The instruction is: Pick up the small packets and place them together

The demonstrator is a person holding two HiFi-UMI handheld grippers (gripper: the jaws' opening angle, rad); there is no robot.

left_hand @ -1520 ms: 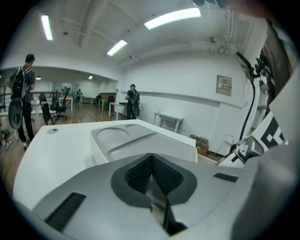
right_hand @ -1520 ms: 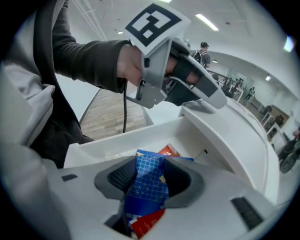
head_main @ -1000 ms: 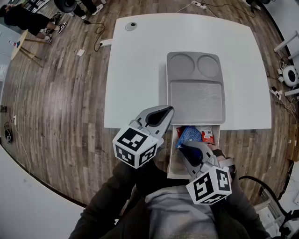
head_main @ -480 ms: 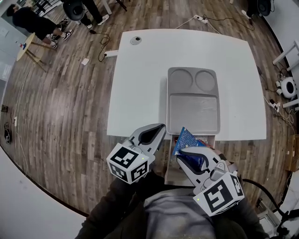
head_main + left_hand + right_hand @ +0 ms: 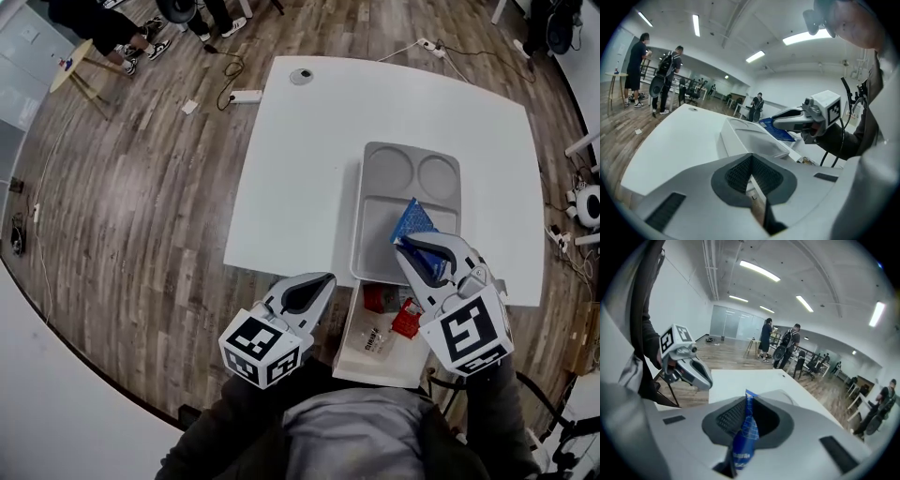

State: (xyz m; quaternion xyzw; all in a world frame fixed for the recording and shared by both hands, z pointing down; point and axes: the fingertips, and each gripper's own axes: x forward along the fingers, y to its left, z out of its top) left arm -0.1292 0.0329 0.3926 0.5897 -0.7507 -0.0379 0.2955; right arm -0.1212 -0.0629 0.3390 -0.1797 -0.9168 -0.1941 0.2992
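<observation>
4 pkts [image 5: 412, 223] [image 5: 373, 298] [image 5: 406, 319] [image 5: 373, 343], 1 tray [image 5: 380, 225], 1 box [image 5: 349, 361]

An open lab-like office hall: wood floor [image 5: 141, 187], ceiling strip lights [image 5: 759, 270], glass partitions [image 5: 736, 324], floor cables [image 5: 230, 66].

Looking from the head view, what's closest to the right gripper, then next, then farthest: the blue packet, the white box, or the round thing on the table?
1. Blue packet: pinched in the right gripper's fingers, over the tray.
2. White box: just below the gripper, near the person.
3. Round thing: far edge of the table, left.
</observation>
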